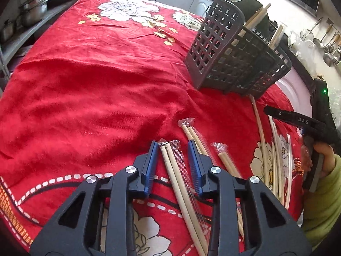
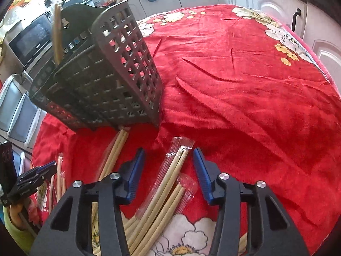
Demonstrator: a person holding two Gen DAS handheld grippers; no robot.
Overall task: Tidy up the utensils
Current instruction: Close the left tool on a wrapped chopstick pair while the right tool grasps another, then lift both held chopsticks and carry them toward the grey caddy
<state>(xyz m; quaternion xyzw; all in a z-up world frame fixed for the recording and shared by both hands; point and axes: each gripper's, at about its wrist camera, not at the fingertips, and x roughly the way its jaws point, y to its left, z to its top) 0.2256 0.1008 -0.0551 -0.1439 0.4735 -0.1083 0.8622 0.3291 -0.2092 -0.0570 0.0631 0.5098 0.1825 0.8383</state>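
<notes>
Under everything you have the red flowered cloth [image 1: 89, 89], wide and bare on the far side, so that is your open room for swinging either hand. The dark slotted basket [image 1: 230, 55] stands on it near one edge, already holding a few bare sticks upright, and a loose stick lies with its end right at the basket's foot.

Your step, as I judge it, is picking up: the wrapped chopsticks still lie in a scatter on the cloth in front of you, short of the basket.

Your left gripper [image 1: 173, 149] is spread with one wrapped pair [image 1: 181, 183] lying lengthwise in the gap; the blue pads stand clear of it on both sides, so nothing is pinched yet. Your right gripper [image 2: 169, 155] is likewise spread, wider, straddling another wrapped pair [image 2: 168, 179], with a shorter sleeve just beside it inside the same gap.

Next you need to close squarely on the wood, not only on the loose plastic, which may slip or crumple. On the right, take care not to gather the neighbouring sleeve as well. Then lift and tip the pair upright to drop it through the basket's open top.

Watch the table edge beyond the basket, and keep your two hands apart, since they work close together over the same pile
</notes>
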